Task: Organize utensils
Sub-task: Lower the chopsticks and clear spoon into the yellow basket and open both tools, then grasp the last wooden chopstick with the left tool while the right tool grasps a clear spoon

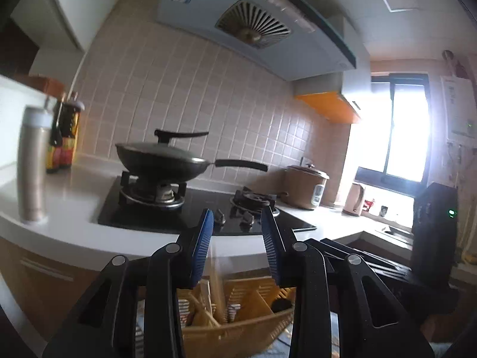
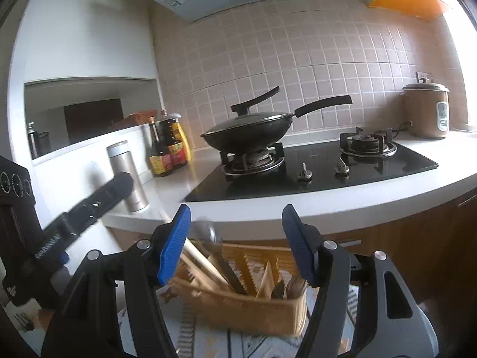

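Observation:
A tan slotted utensil basket (image 2: 247, 310) with dividers sits low in front of me on a patterned cloth. It holds wooden chopsticks (image 2: 205, 265), a metal ladle (image 2: 205, 228) and several dark-handled utensils. My right gripper (image 2: 235, 223) is open and empty, above and in front of the basket. My left gripper (image 1: 238, 226) is open and empty; the basket (image 1: 247, 325) shows below and between its fingers. The left gripper's body shows at the left of the right wrist view (image 2: 80, 211).
A white counter (image 2: 328, 203) curves ahead with a black gas hob (image 2: 313, 170), a lidded wok (image 2: 250, 131), a steel flask (image 2: 128, 176), sauce bottles (image 2: 167, 146) and a rice cooker (image 2: 426, 113). Wooden cabinet fronts lie below the counter edge.

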`<state>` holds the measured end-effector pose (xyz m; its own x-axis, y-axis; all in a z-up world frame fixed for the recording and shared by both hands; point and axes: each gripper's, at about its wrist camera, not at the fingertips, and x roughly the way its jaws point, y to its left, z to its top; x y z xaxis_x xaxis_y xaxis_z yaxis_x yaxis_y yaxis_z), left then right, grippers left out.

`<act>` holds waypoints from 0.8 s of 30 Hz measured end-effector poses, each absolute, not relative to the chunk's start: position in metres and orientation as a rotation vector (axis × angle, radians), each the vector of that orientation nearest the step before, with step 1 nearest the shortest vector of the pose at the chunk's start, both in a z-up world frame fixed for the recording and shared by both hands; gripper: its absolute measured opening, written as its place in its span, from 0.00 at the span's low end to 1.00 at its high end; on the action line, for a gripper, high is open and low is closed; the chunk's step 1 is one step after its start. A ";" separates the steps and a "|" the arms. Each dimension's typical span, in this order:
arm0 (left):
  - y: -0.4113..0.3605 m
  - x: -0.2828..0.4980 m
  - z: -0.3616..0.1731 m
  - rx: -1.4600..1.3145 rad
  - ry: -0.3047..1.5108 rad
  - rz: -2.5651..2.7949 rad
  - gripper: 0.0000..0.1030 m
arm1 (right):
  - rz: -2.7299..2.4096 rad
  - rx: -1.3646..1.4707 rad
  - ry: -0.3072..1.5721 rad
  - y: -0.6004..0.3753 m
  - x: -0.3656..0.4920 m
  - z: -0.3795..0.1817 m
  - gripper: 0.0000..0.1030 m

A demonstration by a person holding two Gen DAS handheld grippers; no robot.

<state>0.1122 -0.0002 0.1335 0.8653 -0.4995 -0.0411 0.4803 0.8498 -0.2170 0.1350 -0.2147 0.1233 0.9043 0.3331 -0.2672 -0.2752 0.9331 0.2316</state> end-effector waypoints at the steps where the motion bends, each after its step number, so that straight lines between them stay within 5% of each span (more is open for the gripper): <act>1: 0.004 0.101 0.139 -0.190 0.096 -0.521 0.36 | 0.321 0.193 0.321 -0.215 0.128 0.127 0.58; 6: 0.019 0.058 0.155 -0.125 0.139 -0.530 0.40 | 0.323 0.174 0.432 -0.212 0.093 0.140 0.58; 11: 0.031 0.044 0.141 -0.099 0.384 -0.587 0.40 | 0.318 0.162 0.663 -0.201 0.078 0.120 0.58; 20: 0.032 0.082 0.035 -0.010 0.957 -0.577 0.38 | 0.384 0.225 1.174 -0.170 0.080 0.000 0.58; 24: 0.030 0.086 -0.011 0.047 1.086 -0.598 0.38 | 0.394 0.262 1.284 -0.160 0.081 -0.040 0.45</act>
